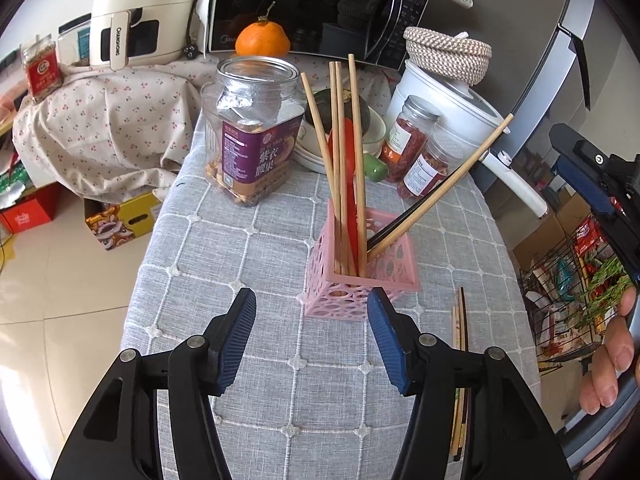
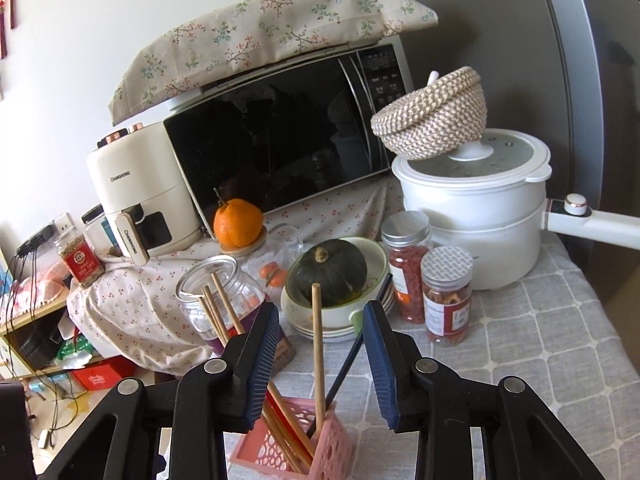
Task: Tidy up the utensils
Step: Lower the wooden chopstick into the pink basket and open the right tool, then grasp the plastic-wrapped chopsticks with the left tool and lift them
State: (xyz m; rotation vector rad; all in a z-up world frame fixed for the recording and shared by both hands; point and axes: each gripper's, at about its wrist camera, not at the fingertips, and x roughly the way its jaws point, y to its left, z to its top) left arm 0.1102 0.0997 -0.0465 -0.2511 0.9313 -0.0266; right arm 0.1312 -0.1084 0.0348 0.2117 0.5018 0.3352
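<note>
Both the left gripper (image 1: pixel 312 300) and the right gripper (image 2: pixel 320 312) are spread and empty, the pink holder (image 1: pixel 360 280) stands on the tablecloth (image 1: pixel 240 248) with chopsticks (image 1: pixel 340 168) inside, and I think the leaning sticks could tip this light holder if a finger bumps them while the loose chopsticks (image 1: pixel 460 320) beside it are picked up.

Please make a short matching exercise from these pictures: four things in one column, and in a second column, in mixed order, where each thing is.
Things:
1. red spoon
2. orange
3. woven basket
4. loose chopsticks

Places:
A. lying flat on the grey tablecloth
B. on the lid of the white pot
C. standing in the pink holder
D. in front of the microwave

Pairs: 1-C, 2-D, 3-B, 4-A
</note>
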